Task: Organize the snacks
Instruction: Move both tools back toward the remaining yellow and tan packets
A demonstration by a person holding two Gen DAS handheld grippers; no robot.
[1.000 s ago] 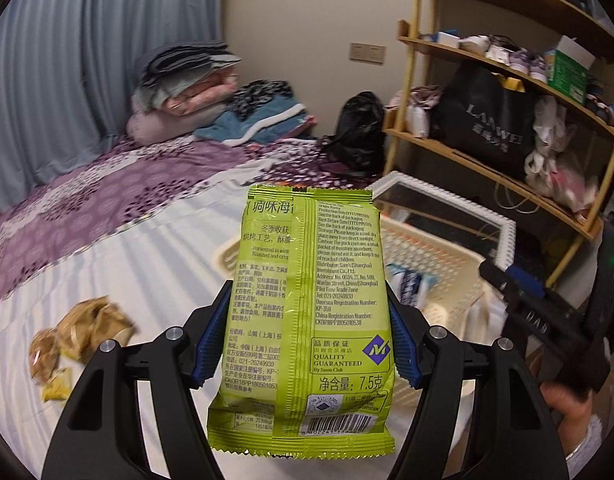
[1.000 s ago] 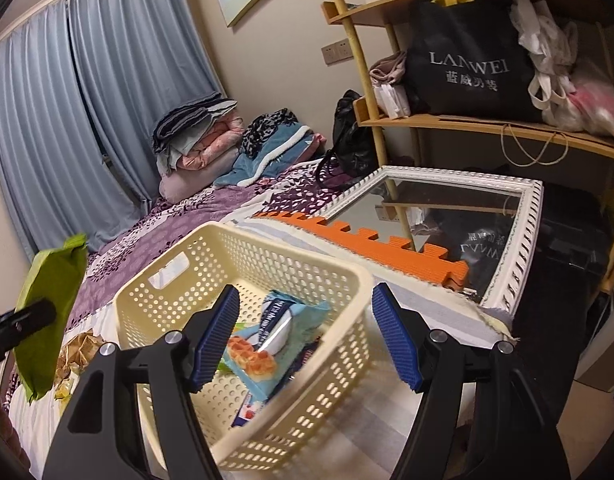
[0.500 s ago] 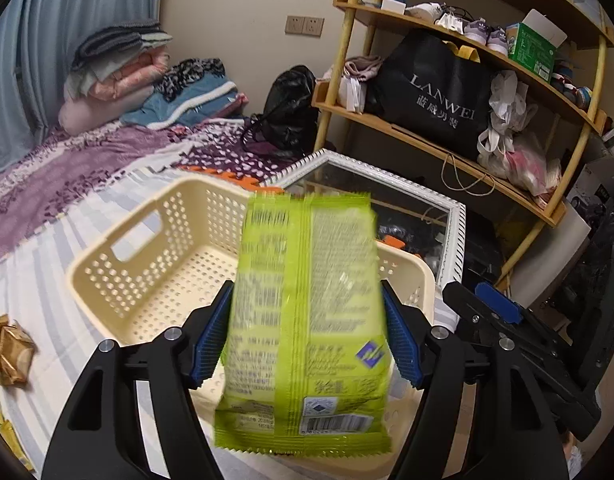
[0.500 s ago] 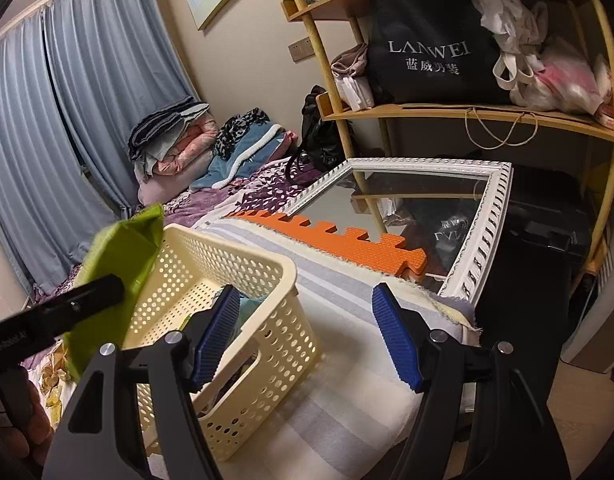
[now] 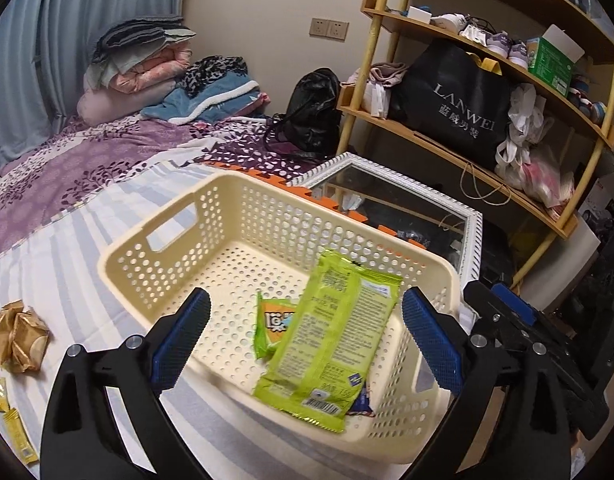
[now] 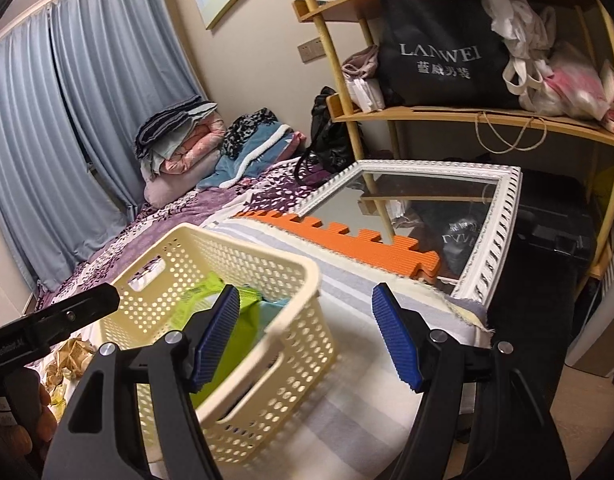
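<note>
A cream perforated basket [image 5: 169,222] stands on the striped bedsheet. A lime-green snack packet [image 5: 331,340] lies tilted inside it, free of any grip, on top of an orange-and-green packet [image 5: 273,320] and other snacks. My left gripper [image 5: 307,334] hovers over the basket's near side, its jaws opening wide, and the pads do not touch the packet. My right gripper [image 6: 307,338] is open at the basket's [image 6: 247,242] right corner with nothing pressed between its pads. The green packet [image 6: 249,324] shows beside its left finger.
Gold-wrapped snacks [image 5: 19,336] and yellow sachets [image 5: 15,432] lie on the sheet left of the basket. A white-framed mirror [image 6: 427,208] and an orange foam mat [image 6: 347,240] lie beyond it. Wooden shelves with a black bag [image 5: 455,112] rise on the right; folded bedding [image 5: 147,68] is piled at the back.
My left gripper swung right from above the bed to over the basket. Its jaws spread and the green packet dropped out of them into the basket. The right gripper kept its width.
</note>
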